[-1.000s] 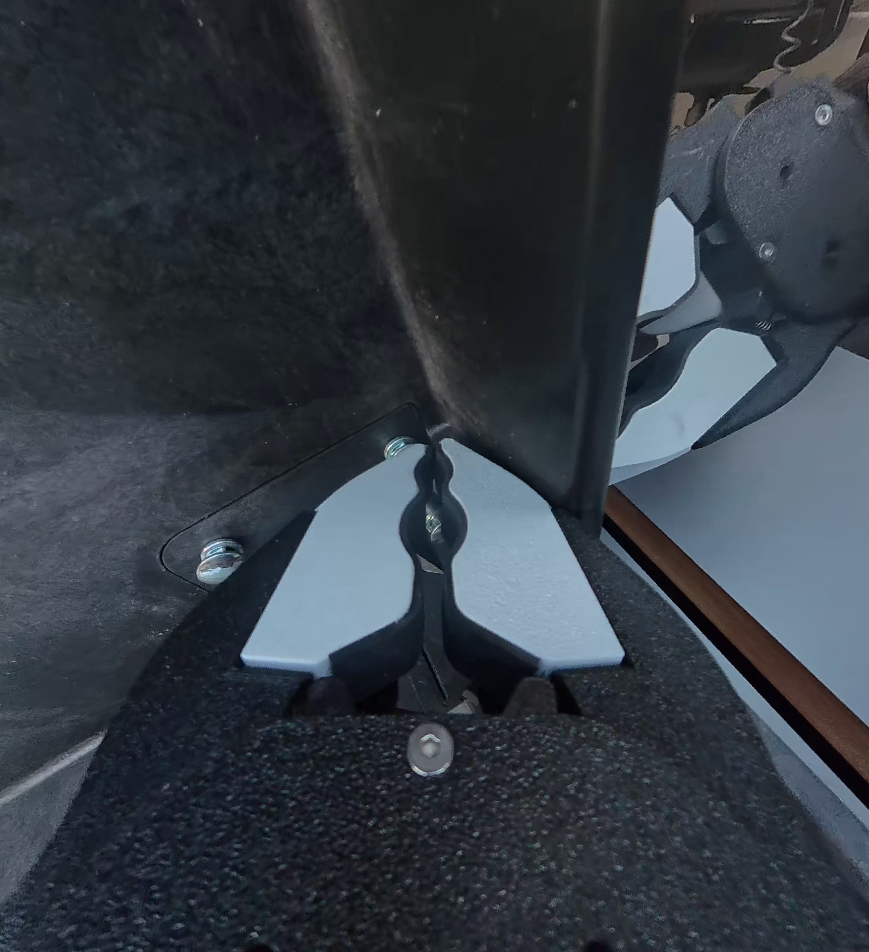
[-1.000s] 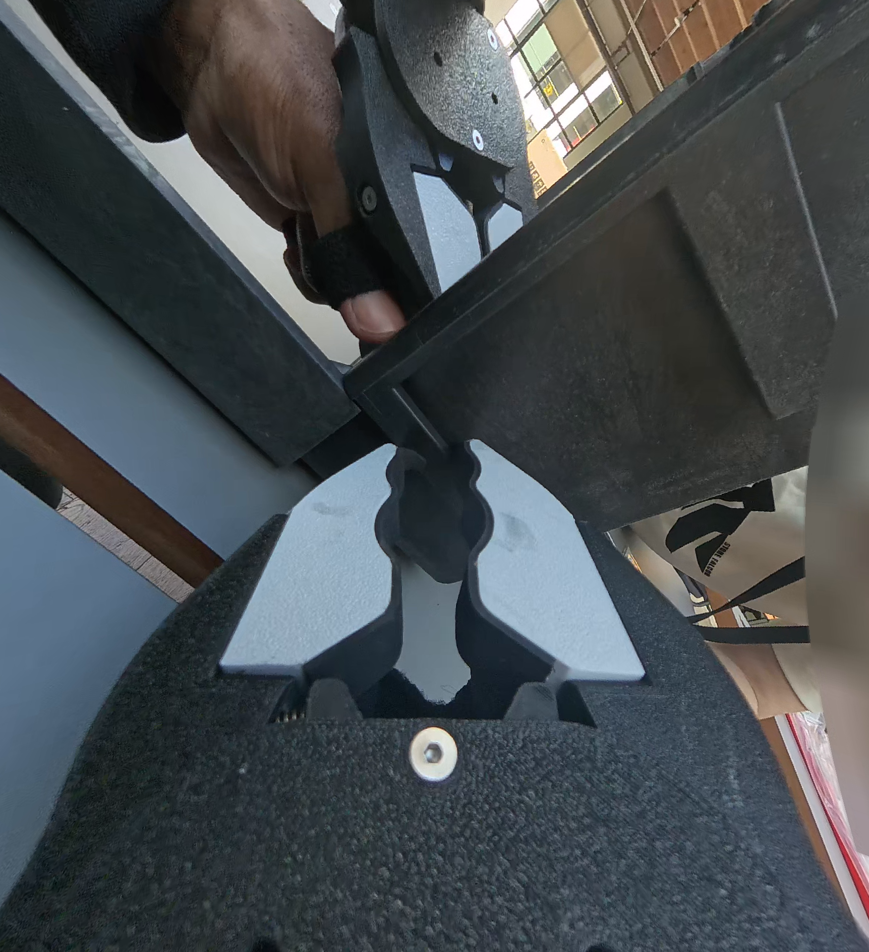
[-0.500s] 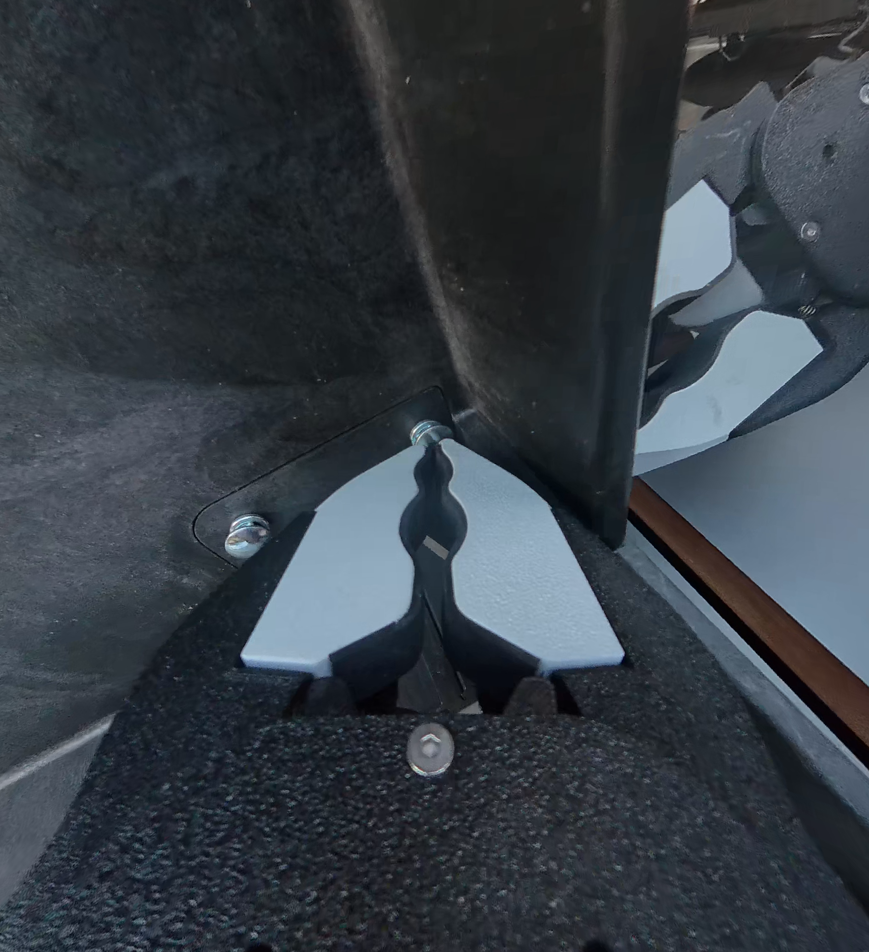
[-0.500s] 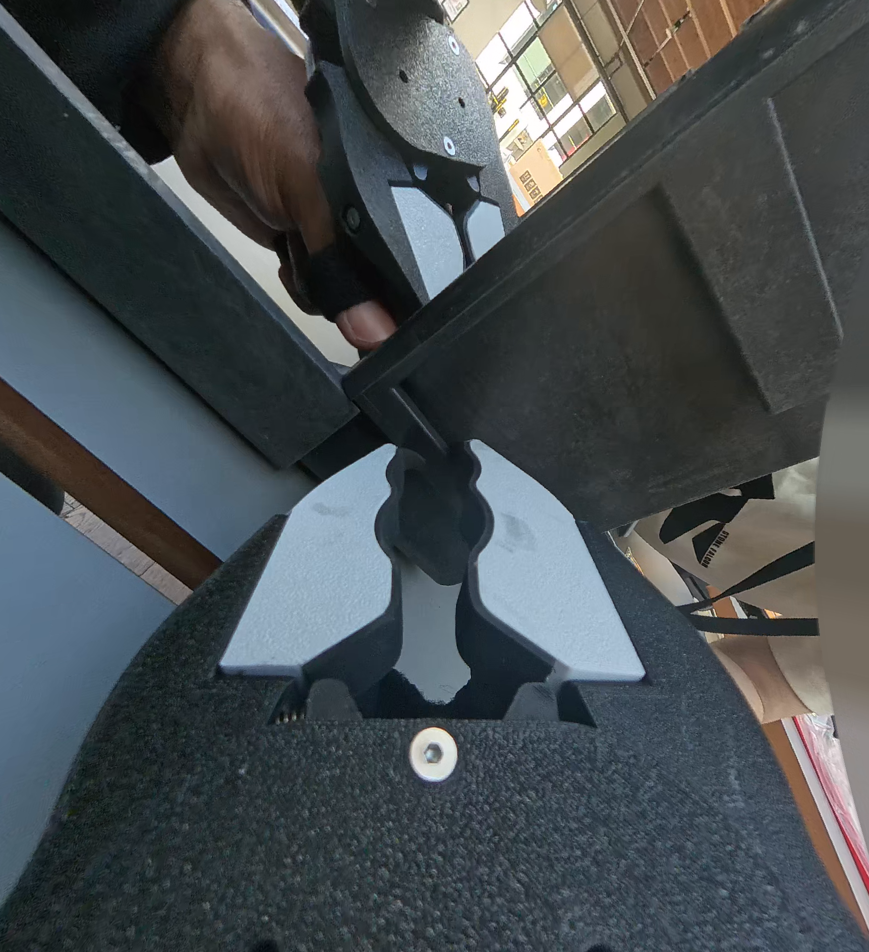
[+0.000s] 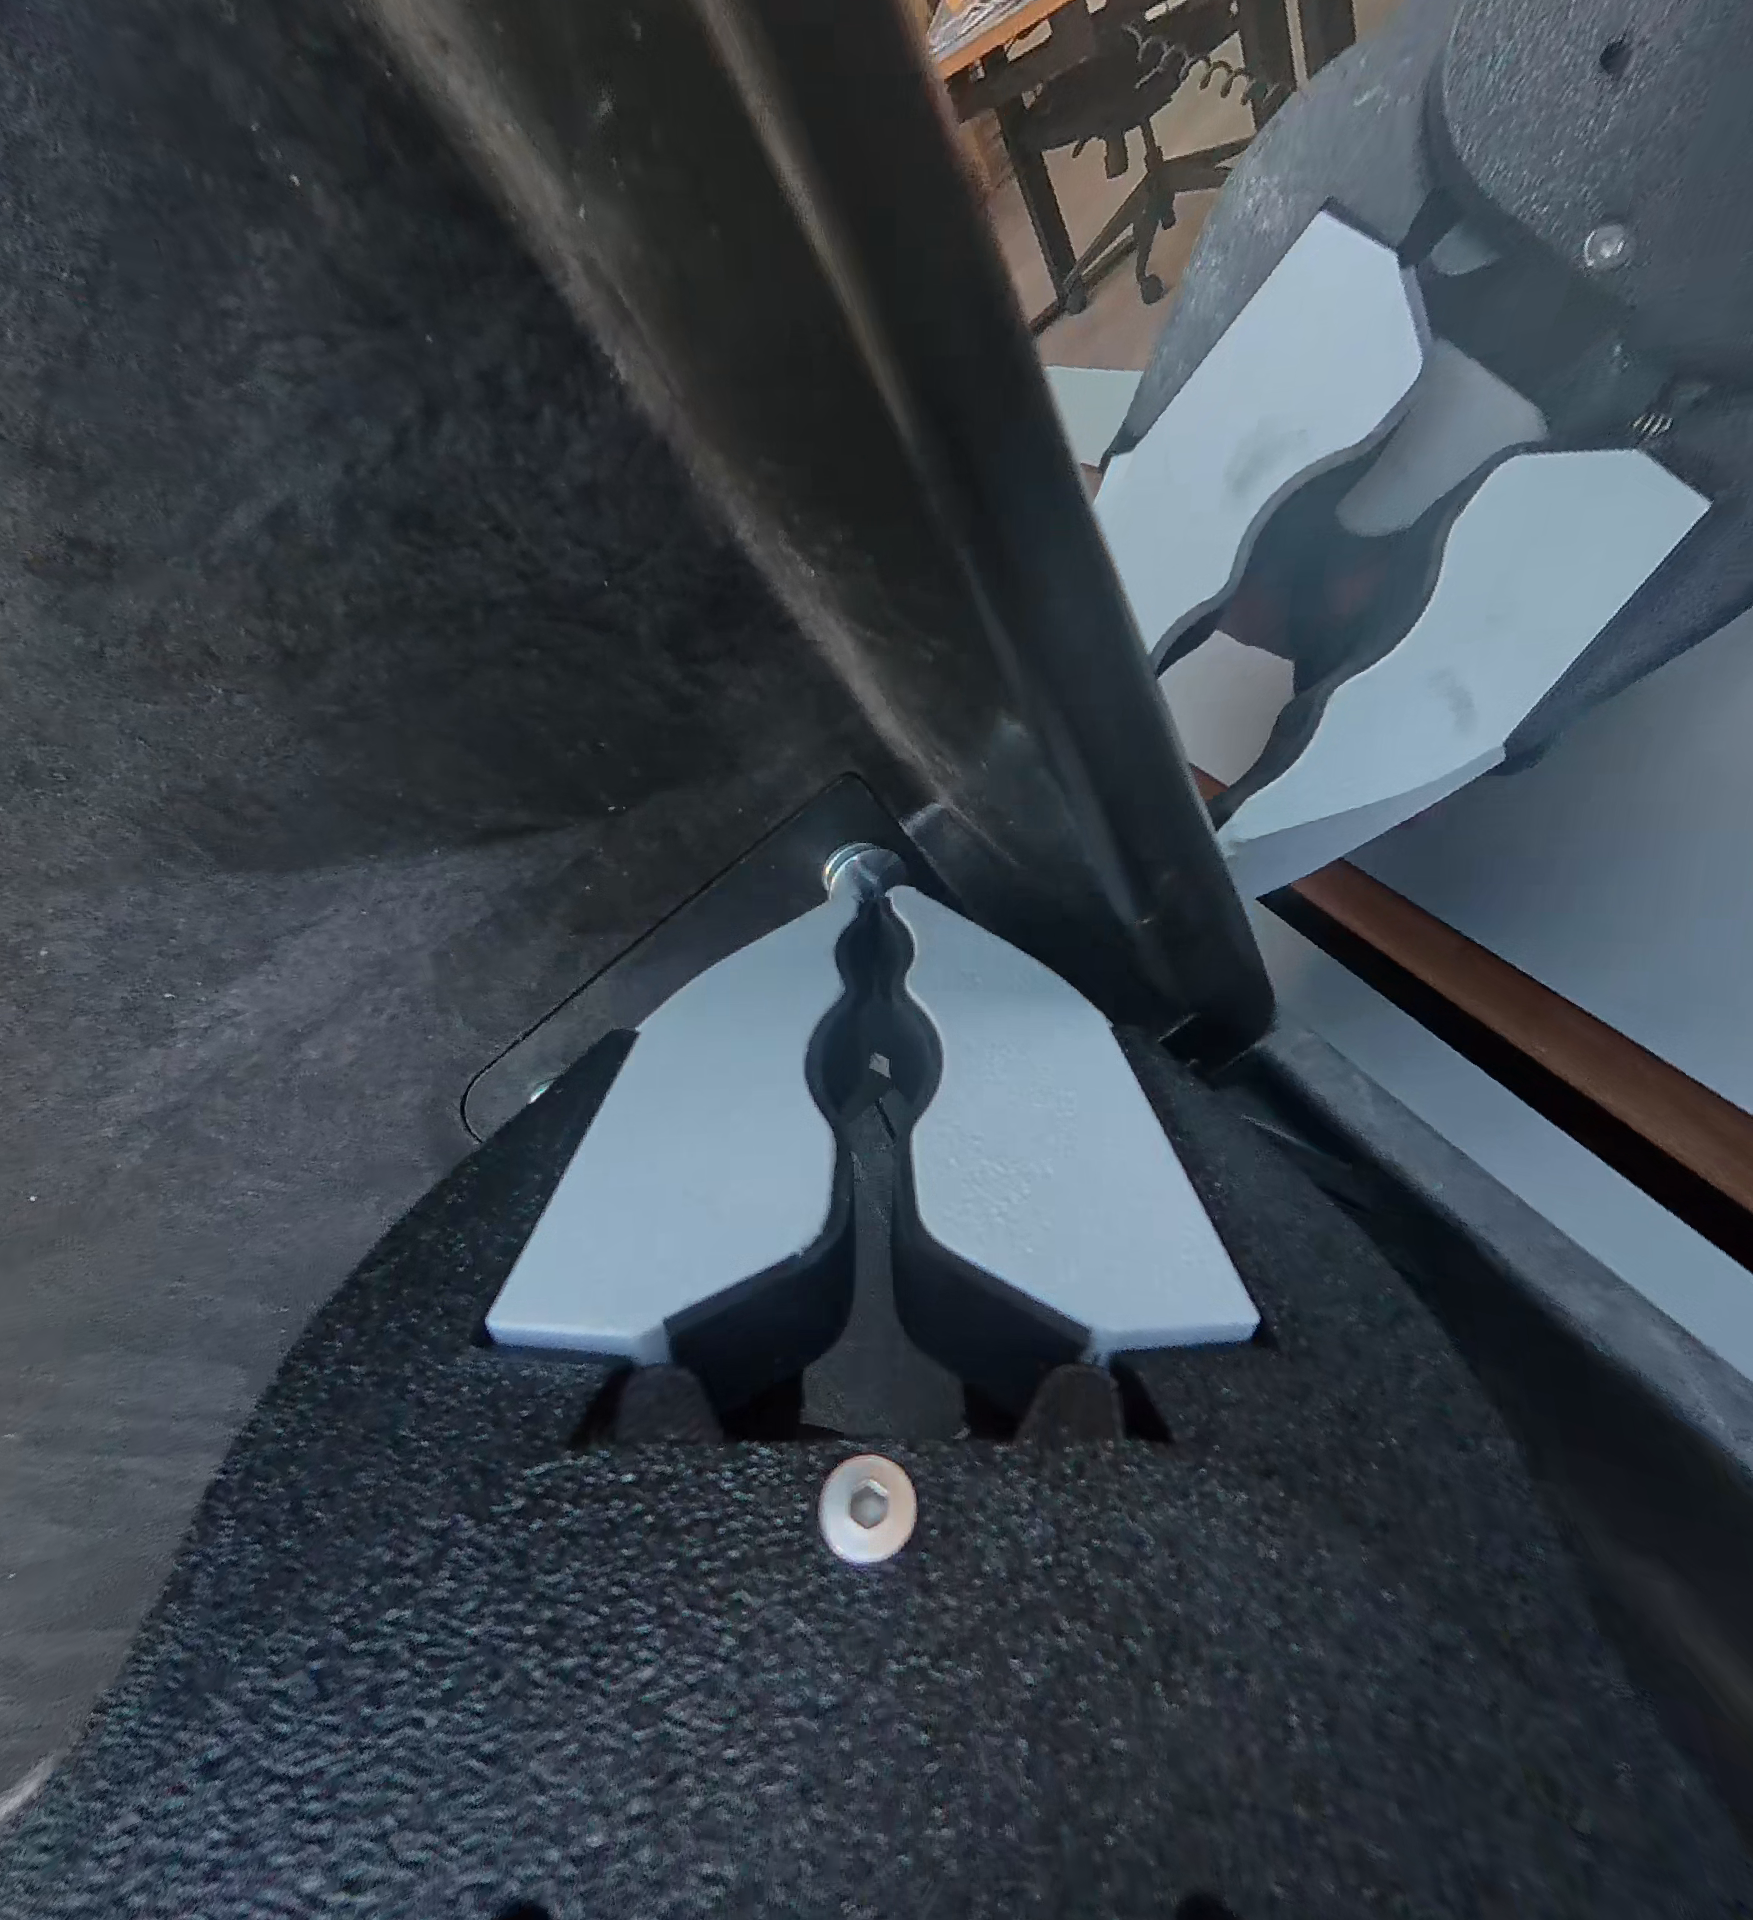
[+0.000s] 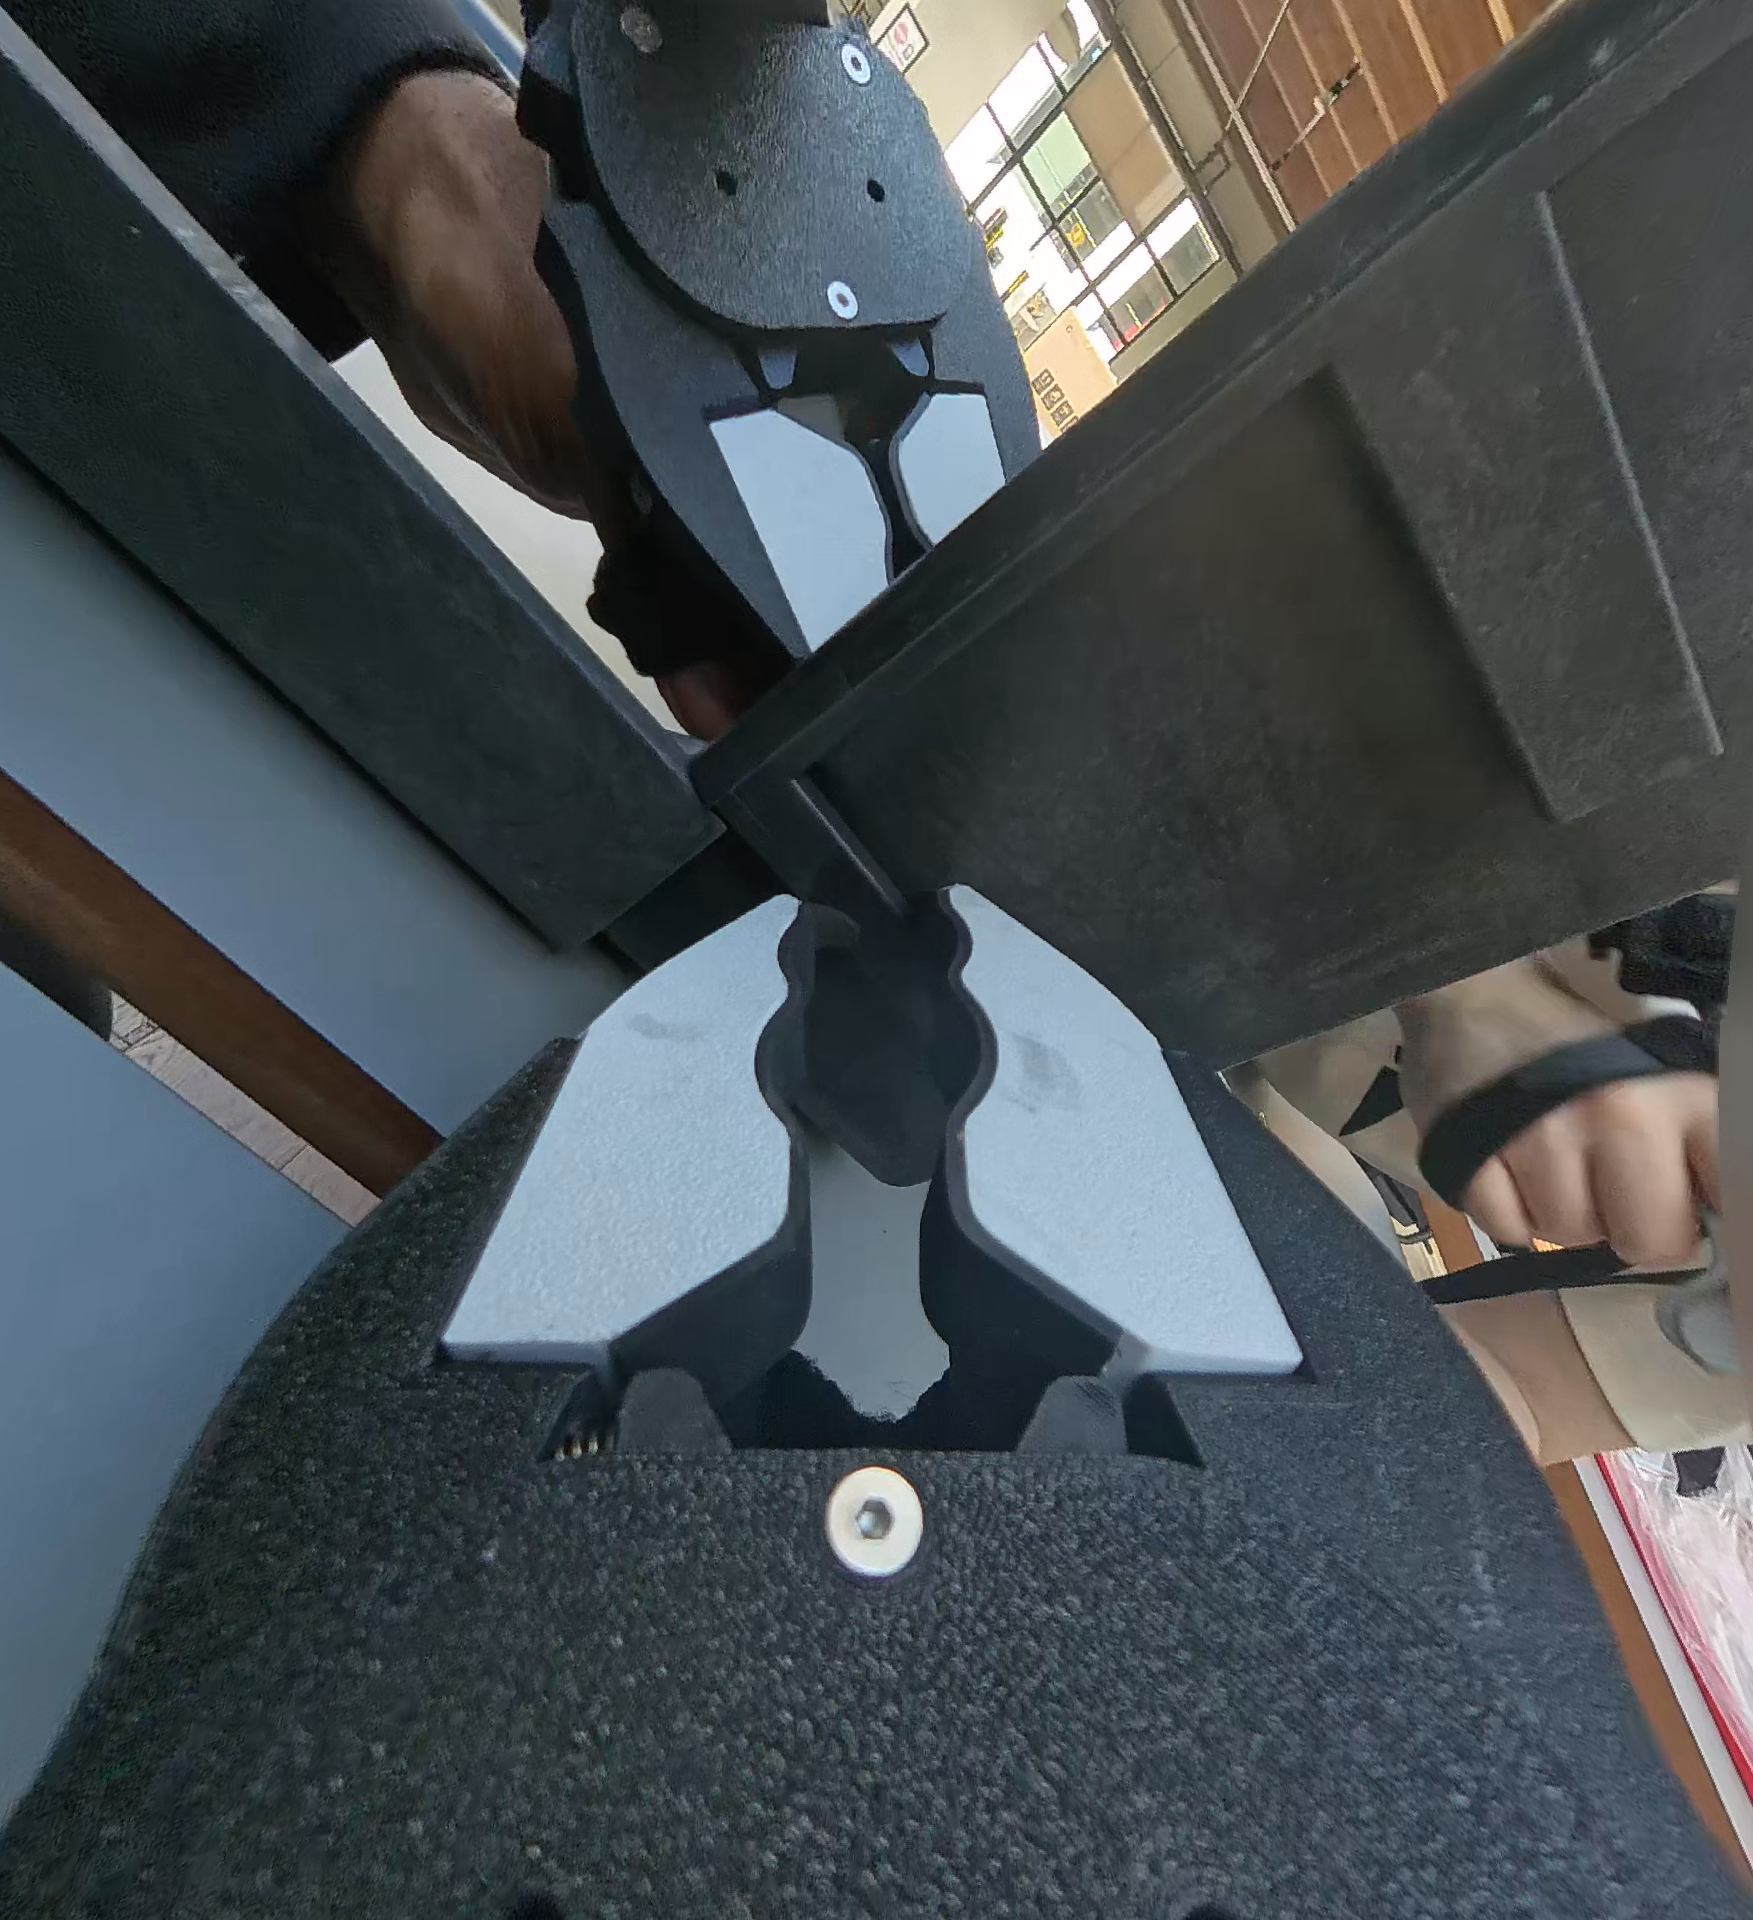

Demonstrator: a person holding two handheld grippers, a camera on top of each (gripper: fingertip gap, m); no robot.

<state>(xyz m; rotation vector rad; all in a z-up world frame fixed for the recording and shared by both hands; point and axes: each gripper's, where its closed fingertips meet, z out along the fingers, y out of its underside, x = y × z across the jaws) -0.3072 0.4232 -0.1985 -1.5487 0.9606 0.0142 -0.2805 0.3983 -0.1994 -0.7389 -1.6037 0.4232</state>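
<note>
A black case lined with dark felt [image 5: 228, 520] fills the left wrist view. My left gripper [image 5: 867, 899] is shut, its tips at a silver rivet [image 5: 844, 862] on a black plate [image 5: 706, 935] in the inner corner, beside the raised lid wall [image 5: 851, 416]. My right gripper [image 6: 877, 904] is shut on a black rib at the corner of the case lid [image 6: 1215, 675]. It also shows in the left wrist view [image 5: 1256, 665], its tips hidden behind the lid edge. The left gripper shows in the right wrist view [image 6: 887, 499], held by a hand [image 6: 456, 291] behind the lid rim.
The case rests on a white table [image 5: 1630, 883] with a brown wooden strip [image 5: 1578, 1049]. Another person's hand [image 6: 1578, 1164] holds a black strap at the right. A second black panel [image 6: 280, 520] runs at the left. Desks and chairs [image 5: 1111, 135] stand far off.
The lid wall has tilted and the right gripper now looks closer and larger in the left wrist view. The left gripper has slid over the plate, hiding its second rivet. Both grips are unchanged.
</note>
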